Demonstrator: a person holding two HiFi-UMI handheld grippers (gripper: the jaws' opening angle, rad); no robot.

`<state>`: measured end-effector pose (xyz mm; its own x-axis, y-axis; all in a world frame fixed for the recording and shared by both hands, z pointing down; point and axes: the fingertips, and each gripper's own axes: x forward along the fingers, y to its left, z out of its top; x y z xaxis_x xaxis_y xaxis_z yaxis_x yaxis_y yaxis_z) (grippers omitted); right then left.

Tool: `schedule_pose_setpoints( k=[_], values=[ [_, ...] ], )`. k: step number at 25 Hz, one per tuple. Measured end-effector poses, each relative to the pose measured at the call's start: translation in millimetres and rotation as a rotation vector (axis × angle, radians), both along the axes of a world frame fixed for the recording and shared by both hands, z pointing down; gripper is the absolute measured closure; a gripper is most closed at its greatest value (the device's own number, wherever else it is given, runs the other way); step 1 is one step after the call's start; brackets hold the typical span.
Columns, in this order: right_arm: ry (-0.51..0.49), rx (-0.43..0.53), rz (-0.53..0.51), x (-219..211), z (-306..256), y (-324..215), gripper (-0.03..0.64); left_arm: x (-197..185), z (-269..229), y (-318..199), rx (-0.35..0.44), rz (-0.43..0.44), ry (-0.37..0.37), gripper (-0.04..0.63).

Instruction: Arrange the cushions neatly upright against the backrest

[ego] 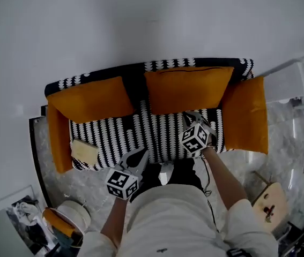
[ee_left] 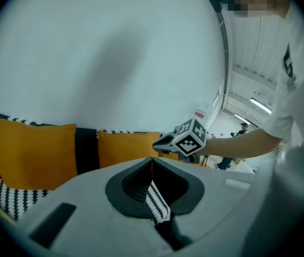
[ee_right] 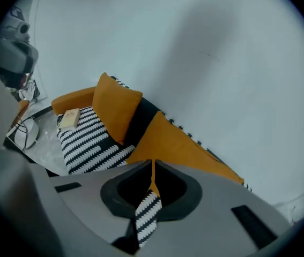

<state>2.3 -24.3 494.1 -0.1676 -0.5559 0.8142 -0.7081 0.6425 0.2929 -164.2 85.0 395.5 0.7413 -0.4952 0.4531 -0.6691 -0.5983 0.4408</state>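
The left cushion (ego: 90, 98) and the right cushion (ego: 188, 88), both orange, are leaning upright against the backrest (ego: 135, 78) of the striped sofa (ego: 135, 135). The left gripper (ego: 139, 157) and right gripper (ego: 193, 118) are hovering by the seat, each with jaws pressed together on nothing. I reckon any last squaring is best done by nudging a cushion's lower edge gently with closed tips, not pinching, lest it topple forward.
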Motion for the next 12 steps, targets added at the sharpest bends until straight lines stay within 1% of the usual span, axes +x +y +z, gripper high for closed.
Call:
schedule_pose_setpoints(
  k=[2,4,9,10,12],
  values=[
    [-0.022,-0.011,0.033,-12,1,30,0.594,-6,7,8,-0.004,0.077,-0.007,0.581],
    [-0.043,-0.027,0.070,-22,6,60,0.594,-11,14,17,-0.008,0.134,-0.024,0.581],
    [-0.079,-0.075,0.135,-31,14,133,0.594,-7,14,41,-0.015,0.181,-0.018,0.581],
    [-0.103,-0.085,0.152,-32,13,147,0.594,-3,13,47,-0.011,0.194,-0.018,0.581],
    [-0.192,-0.095,0.184,-33,4,171,0.595,6,6,60,0.005,0.224,-0.019,0.581]
  ],
)
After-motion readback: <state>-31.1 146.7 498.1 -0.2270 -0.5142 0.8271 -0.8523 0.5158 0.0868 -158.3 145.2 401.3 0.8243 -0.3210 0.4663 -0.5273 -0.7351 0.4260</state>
